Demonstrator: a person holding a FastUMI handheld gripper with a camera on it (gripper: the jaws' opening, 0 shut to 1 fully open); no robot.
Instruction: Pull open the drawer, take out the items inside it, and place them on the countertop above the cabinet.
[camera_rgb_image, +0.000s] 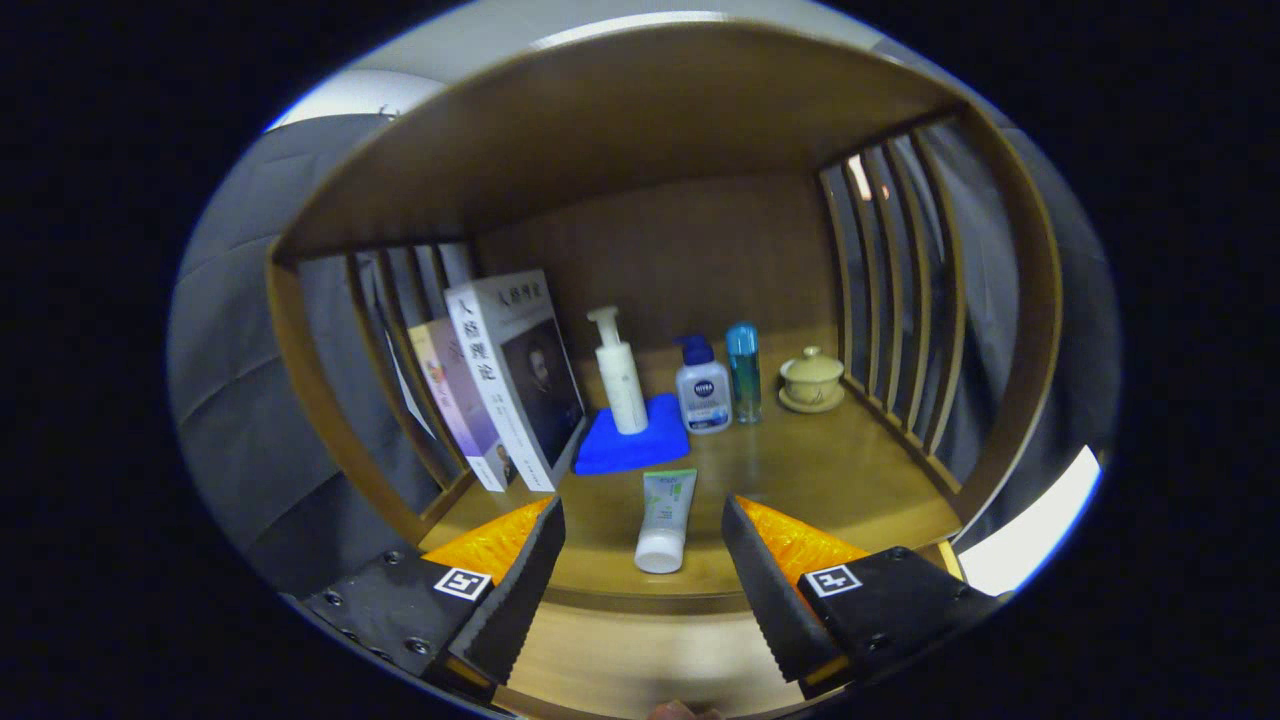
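jaws agape, empty | tube (665, 520) lies between them on countertop (850, 480)

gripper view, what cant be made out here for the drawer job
- Drawer: lies below the countertop edge, out of the gripper view; open or shut, full or empty cannot be told.
- Books: the rear ones are hidden by the front book.
- Blue pad: partly covered by the pump bottle.
- Lidded cup: too small to see contents.
- Claw: open, either side of the lying tube, touching nothing.
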